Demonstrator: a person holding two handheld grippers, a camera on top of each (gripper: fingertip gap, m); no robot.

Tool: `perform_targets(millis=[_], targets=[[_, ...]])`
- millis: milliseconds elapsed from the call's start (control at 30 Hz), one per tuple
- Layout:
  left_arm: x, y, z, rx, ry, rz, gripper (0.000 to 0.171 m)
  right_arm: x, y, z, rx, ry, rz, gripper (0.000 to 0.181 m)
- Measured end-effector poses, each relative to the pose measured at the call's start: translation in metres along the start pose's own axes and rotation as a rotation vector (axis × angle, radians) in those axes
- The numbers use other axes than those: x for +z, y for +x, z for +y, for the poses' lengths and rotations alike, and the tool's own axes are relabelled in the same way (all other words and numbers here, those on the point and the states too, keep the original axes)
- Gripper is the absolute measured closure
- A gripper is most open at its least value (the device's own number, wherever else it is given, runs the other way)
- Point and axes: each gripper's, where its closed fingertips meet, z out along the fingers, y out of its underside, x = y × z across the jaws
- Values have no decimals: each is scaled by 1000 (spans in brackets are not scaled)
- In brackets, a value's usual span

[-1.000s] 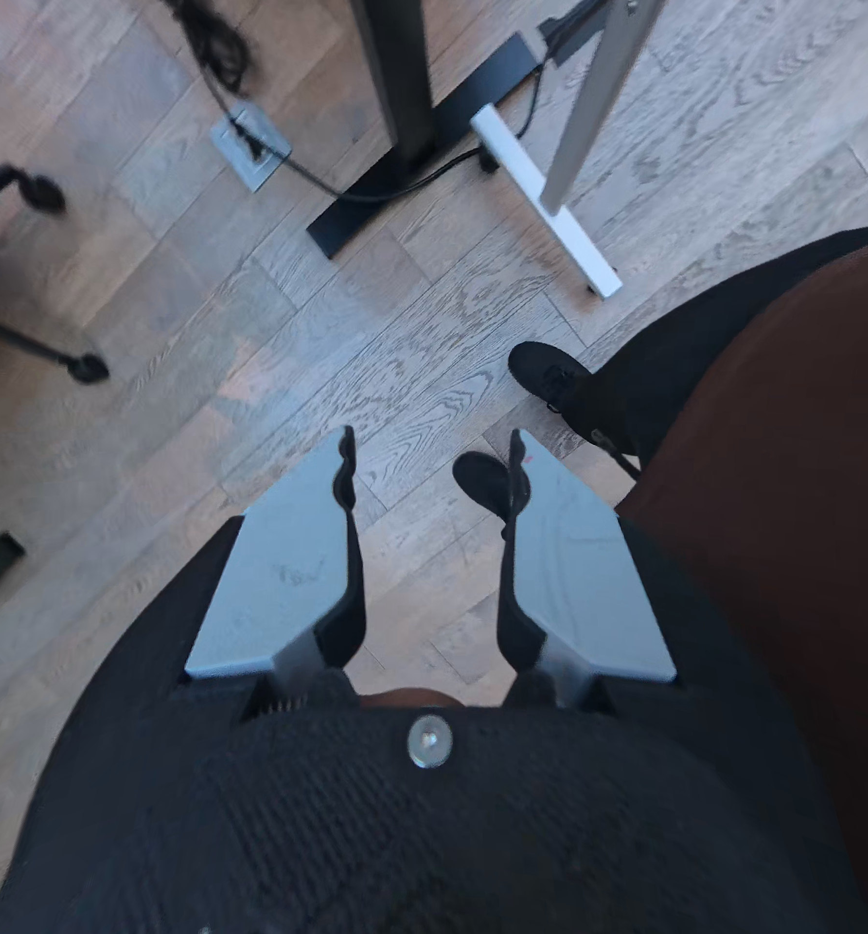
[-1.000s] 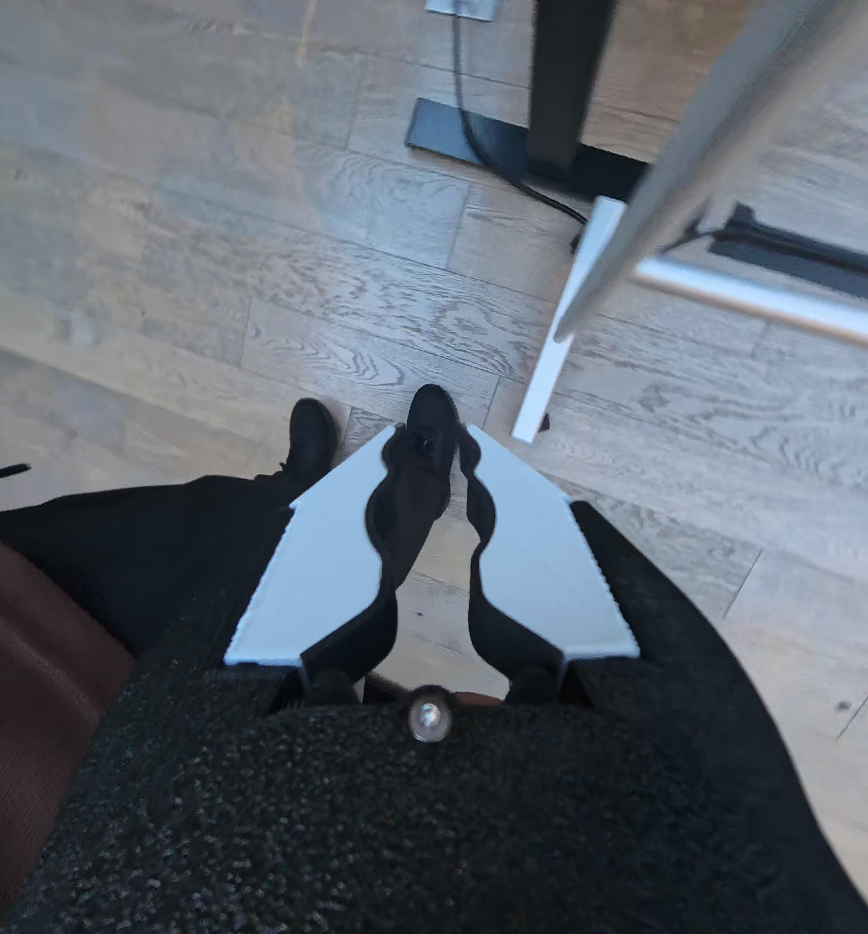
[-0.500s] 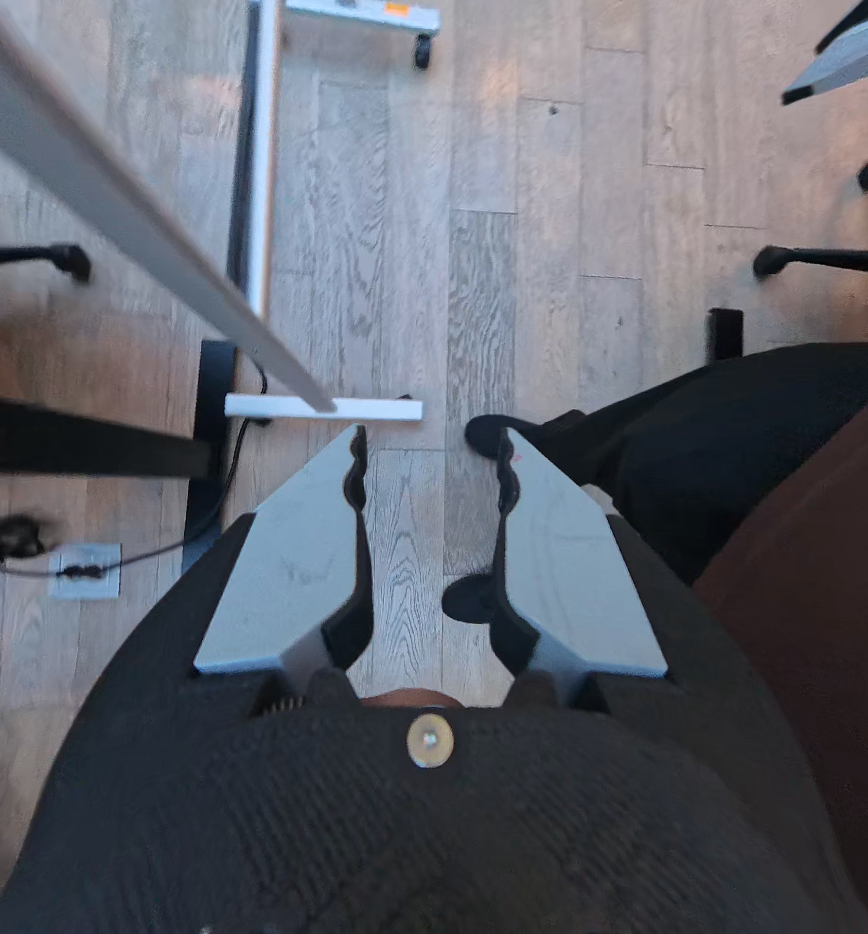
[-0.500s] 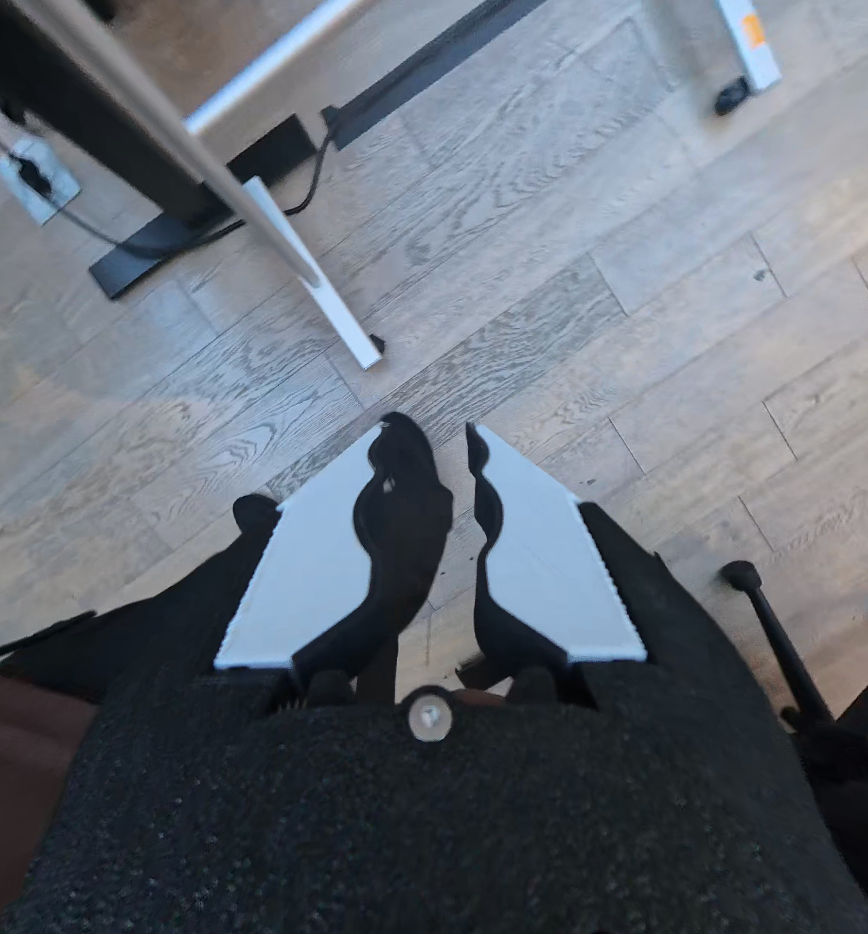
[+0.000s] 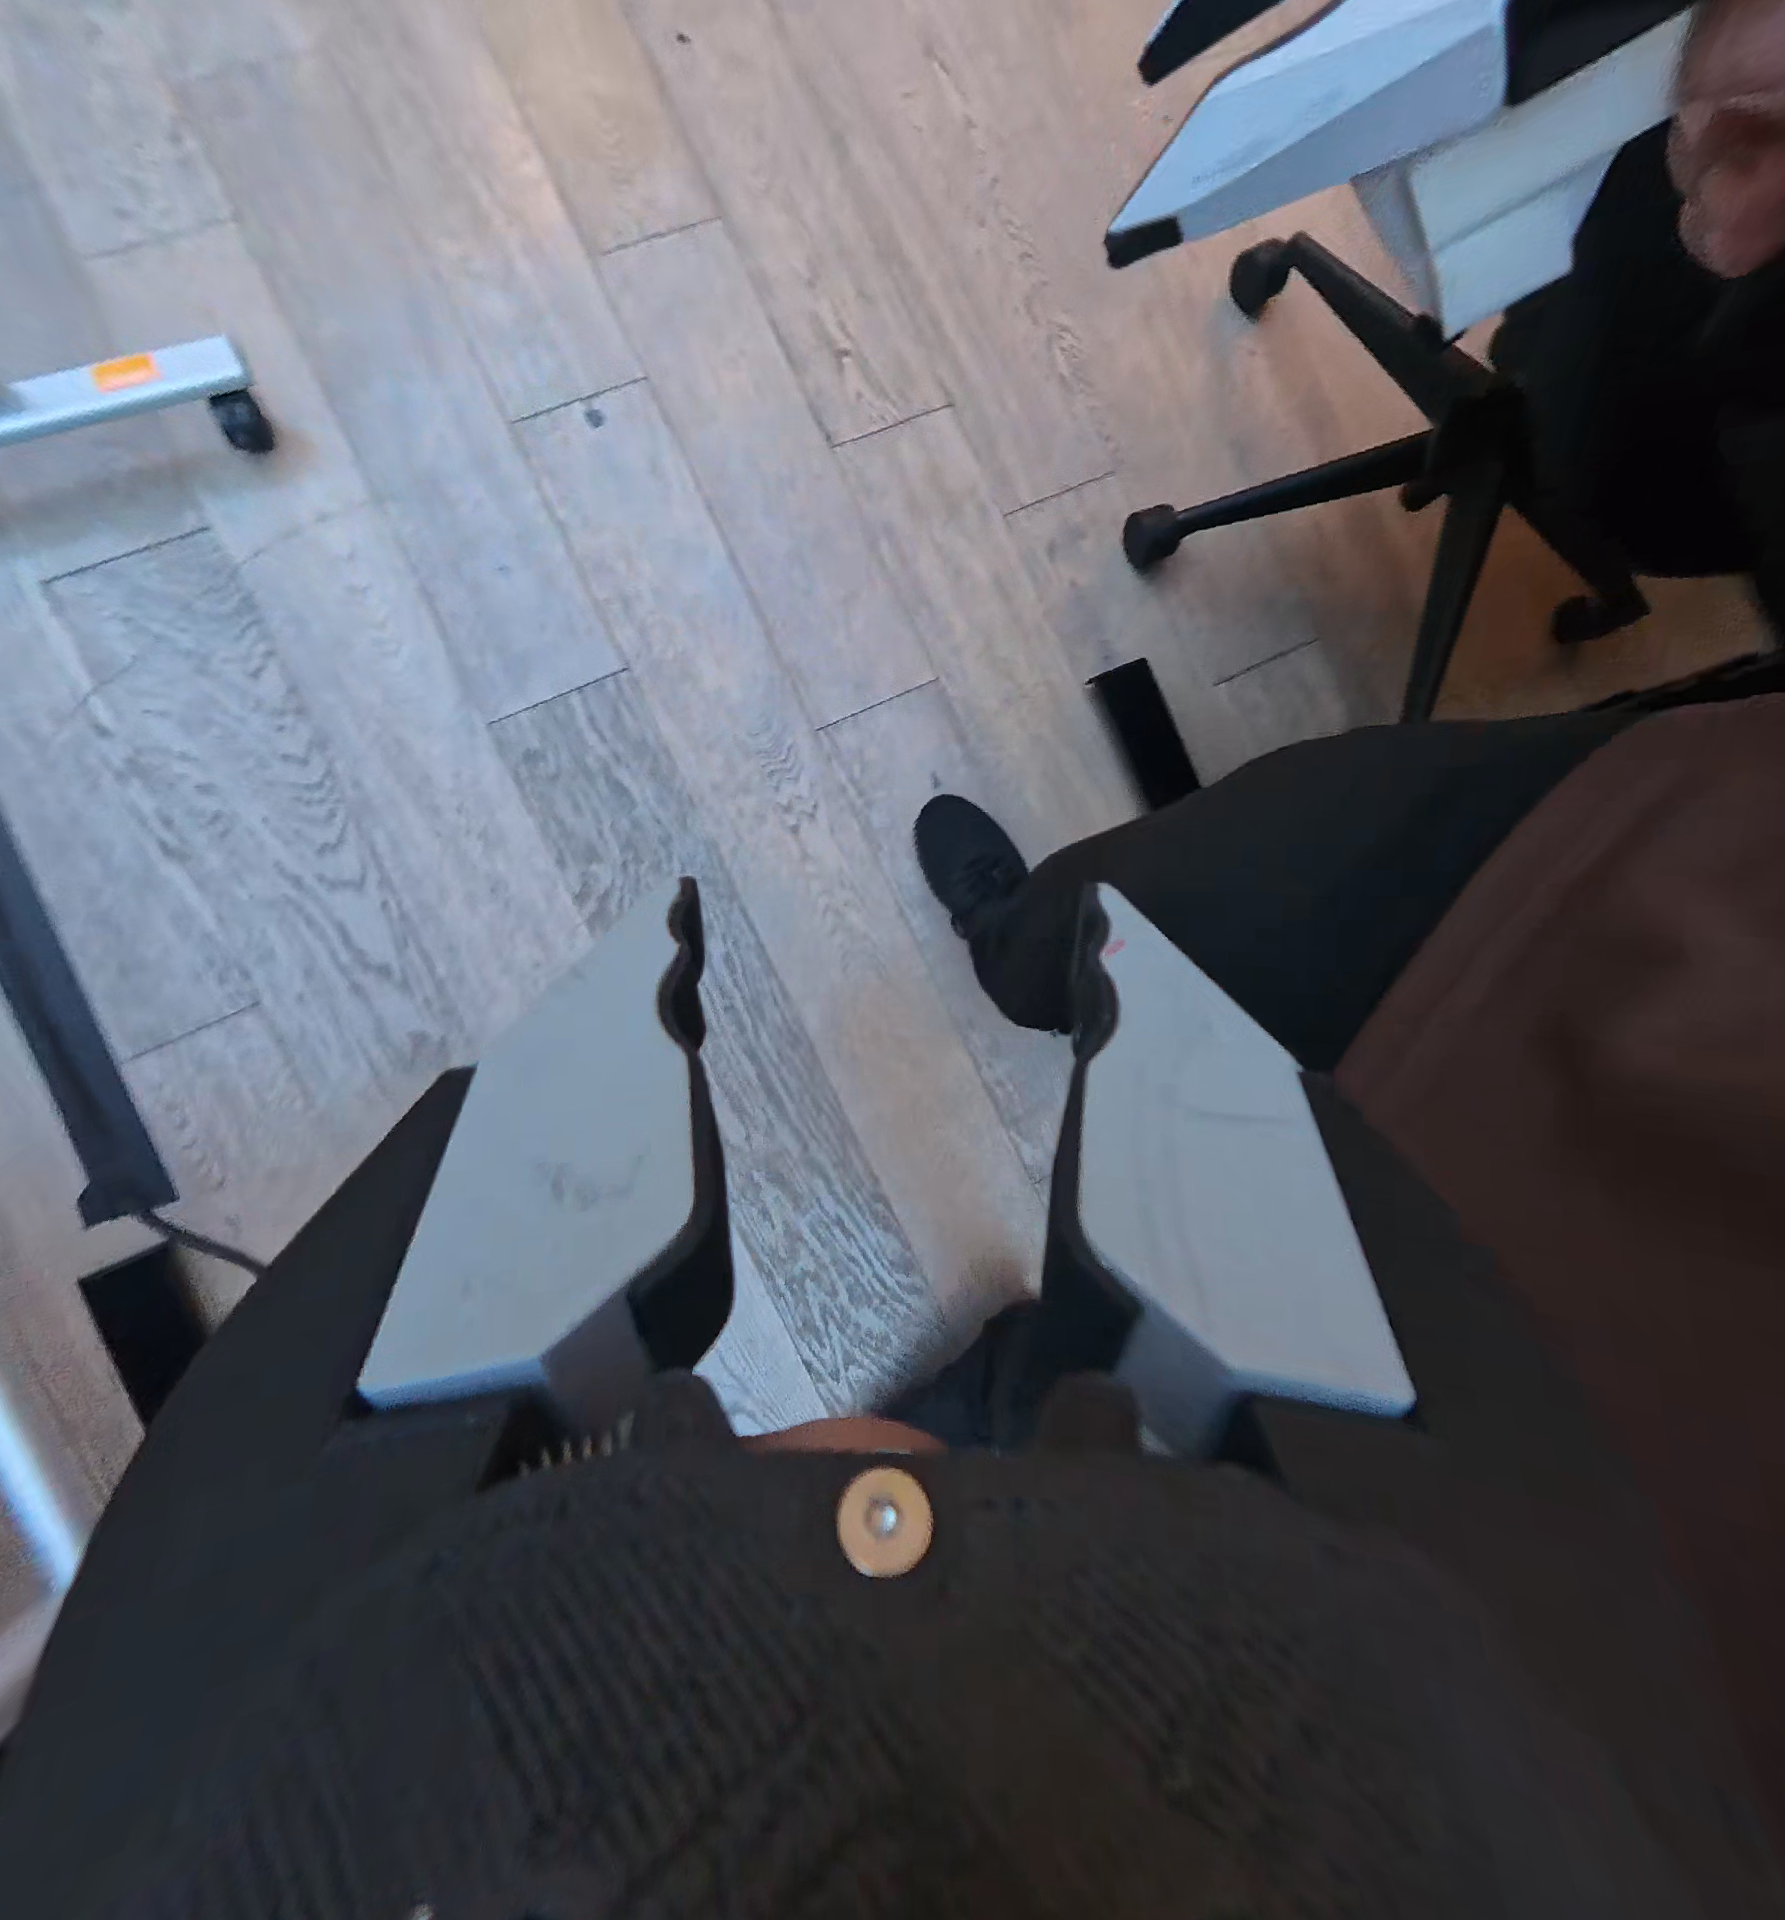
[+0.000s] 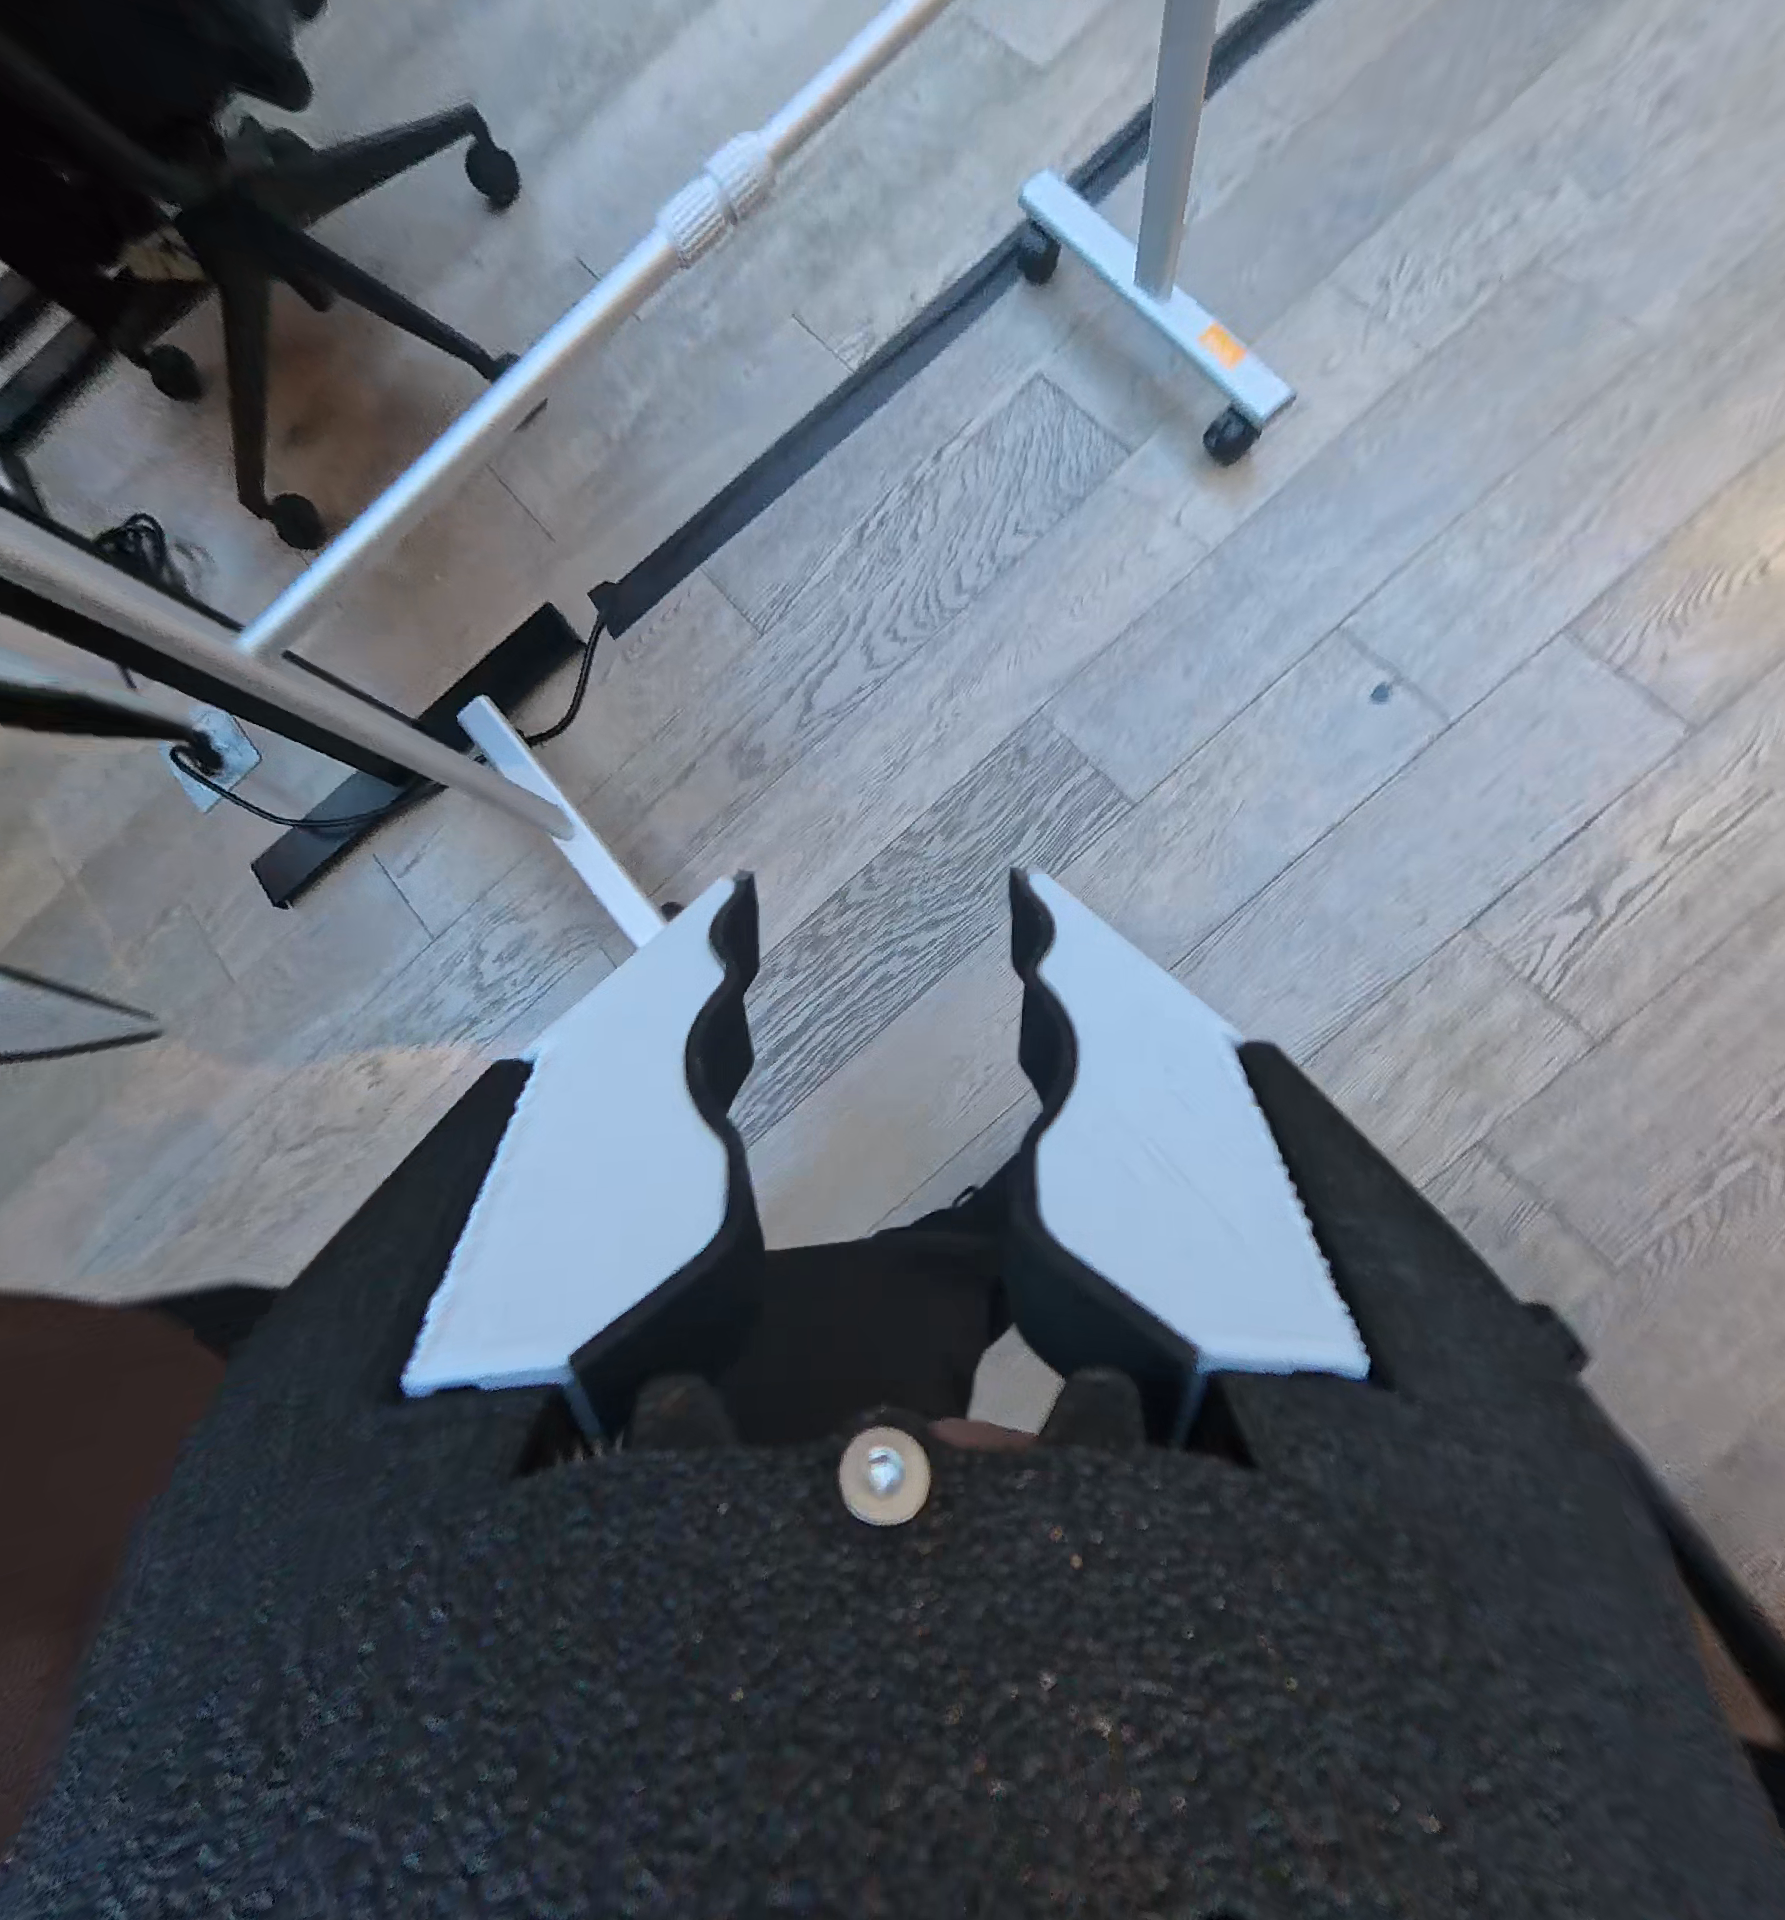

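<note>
Both grippers hung empty above a grey wood-plank floor (image 5: 576,582), pointed downward with nothing between their fingers. The left gripper (image 5: 883,971) had its jaws spread wide; nearest it were the holder's black shoe (image 5: 966,862) and dark trouser leg (image 5: 1314,883), which lay just beside its right finger, with a brown garment (image 5: 1636,1091) filling that edge of the view. The right gripper (image 6: 877,935) was likewise parted, a dark shoe (image 6: 867,1299) showing low between its fingers, and the white foot (image 6: 566,821) of a metal rack (image 6: 472,395) sat just beyond its left fingertip. Farther out stood a second wheeled rack foot (image 6: 1158,301), a black floor cable strip (image 6: 867,384), a floor socket plate (image 6: 207,764) with a cord, and office chair bases (image 5: 1428,488) (image 6: 275,291). In the left wrist view another gripper's white finger (image 5: 1314,125) showed at the top right, with a blurred hand (image 5: 1761,135) beside it. Neither gripper touched any object, and none lay within reach, so a steady carry seemed the sensible course. The open planks ahead of the right gripper looked the clearest room; the rack poles and chair legs appeared the likeliest snags.
</note>
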Motion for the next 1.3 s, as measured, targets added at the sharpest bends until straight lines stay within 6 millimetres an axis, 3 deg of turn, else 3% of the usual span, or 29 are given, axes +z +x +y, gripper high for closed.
perform_targets(millis=[133, 267, 467, 533, 667, 767, 900, 1000, 1133, 1300], targets=[[45, 4, -76, -2, -92, 109, 101, -18, 59, -28, -52, -6, -35, 130], [85, -16, -161, 60, -92, 143, 100, -23, 112, -66, -20, 26, -71, 126], [175, -55, -254, 41, -132, 252, 108, 4, 199, -118, 36, 43, -125, 122], [209, -68, -286, 30, -121, 314, 115, 19, 238, -134, 32, 34, -92, 122], [281, -111, -352, 17, -130, 419, 113, 53, 331, -155, 92, -64, 20, 122], [313, -162, -418, 39, -133, 457, 113, 70, 394, -174, 221, -146, 85, 124], [336, -253, -520, 124, -74, 413, 110, 104, 470, -230, 293, -171, 141, 126], [355, -324, -587, 133, -55, 376, 108, 145, 519, -286, 350, -129, 147, 129], [387, -426, -655, 74, -20, 307, 109, 234, 572, -363, 322, -131, 91, 130], [432, -562, -701, -66, -67, 218, 115, 369, 634, -484, 196, -150, -68, 133]])
